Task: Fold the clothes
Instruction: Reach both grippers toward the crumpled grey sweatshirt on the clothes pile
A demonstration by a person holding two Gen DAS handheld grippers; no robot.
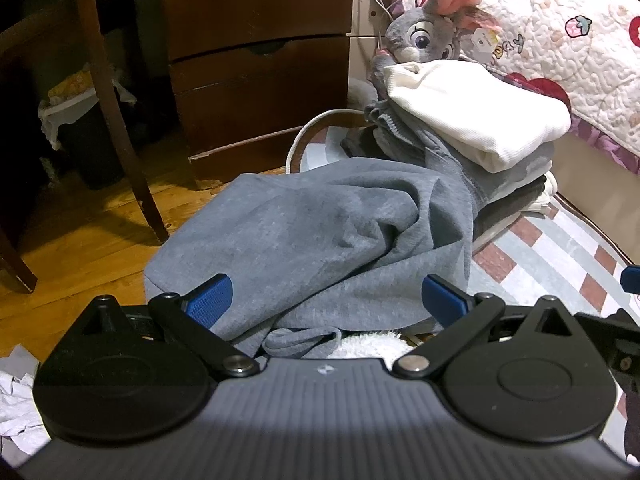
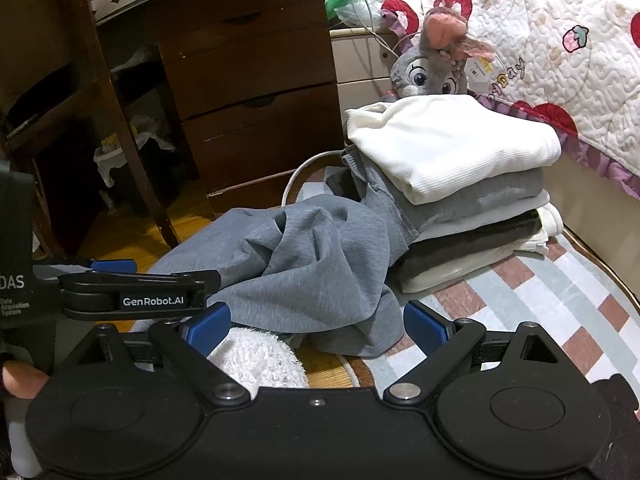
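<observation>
Left wrist view: left tool (image 1: 326,300) wide open, nothing between its blue pads (image 1: 210,300); a crumpled grey garment (image 1: 320,240) lies on the striped rug (image 1: 552,264) dead ahead at 12 o'clock, w/ its near edge reaching between the pads but not pinched. Garment's long axis runs approx. 8 to 2 o'clock, its far end draping up against the stack of folded clothes (image 1: 476,128) at 1–2 o'clock. Plush mouse (image 1: 424,36) behind the stack.

Right wrist view: right tool (image 2: 316,330) likewise spread wide, empty. Grey garment (image 2: 312,256) sits at 12 o'clock just beyond the pads (image 2: 424,330), bulk skewed to 11; left tool (image 2: 116,280) enters at 9–10 o'clock beside the cloth's left edge. Stack (image 2: 456,176) at 1 o'clock. Judgement: both tools near-equal in reach; left nearer the left edge, right nearer the hem by the stack.
</observation>
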